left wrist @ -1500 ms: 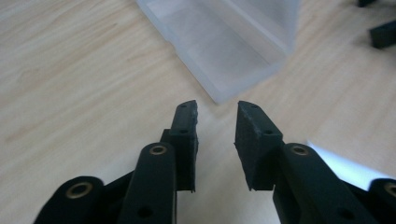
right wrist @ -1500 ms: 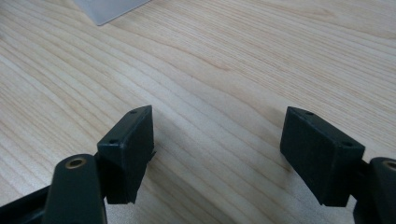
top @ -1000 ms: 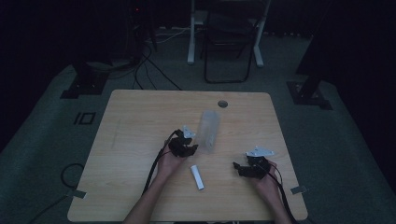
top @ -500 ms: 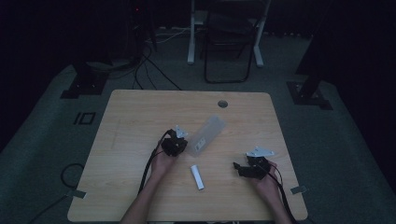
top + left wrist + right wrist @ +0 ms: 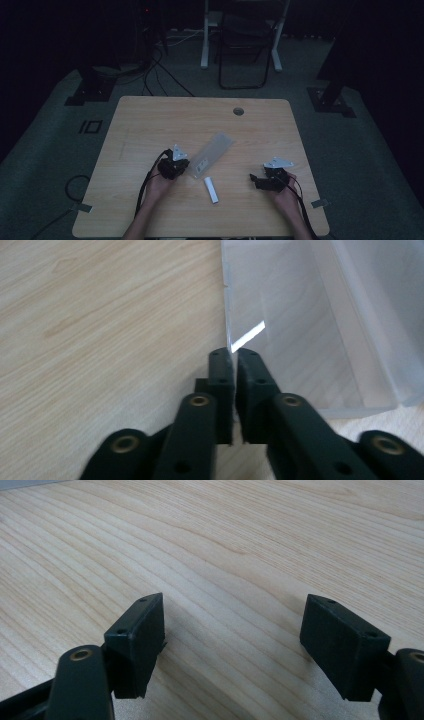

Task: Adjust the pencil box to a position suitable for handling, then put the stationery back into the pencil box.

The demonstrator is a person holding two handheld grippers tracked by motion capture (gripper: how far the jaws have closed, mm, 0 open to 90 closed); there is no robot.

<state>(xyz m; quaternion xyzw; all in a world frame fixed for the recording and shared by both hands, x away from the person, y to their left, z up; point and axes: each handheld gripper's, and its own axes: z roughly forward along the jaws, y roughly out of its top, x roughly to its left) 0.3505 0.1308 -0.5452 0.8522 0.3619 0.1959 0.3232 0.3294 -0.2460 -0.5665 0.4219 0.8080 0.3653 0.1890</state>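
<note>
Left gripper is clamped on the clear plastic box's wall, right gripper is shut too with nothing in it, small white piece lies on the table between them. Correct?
Not quite: the right gripper is open, its jaws spread wide over bare table, as the right gripper view shows. The rest holds: left gripper clamps the clear plastic box wall, and the small white piece lies between them.

The left gripper (image 5: pixel 181 167) sits left of centre with its jaws pinched almost together, pointing right, while the right gripper (image 5: pixel 256 179) rests near the right edge, jaws spread wide and pointing left, both forearms entering from the near side.
</note>
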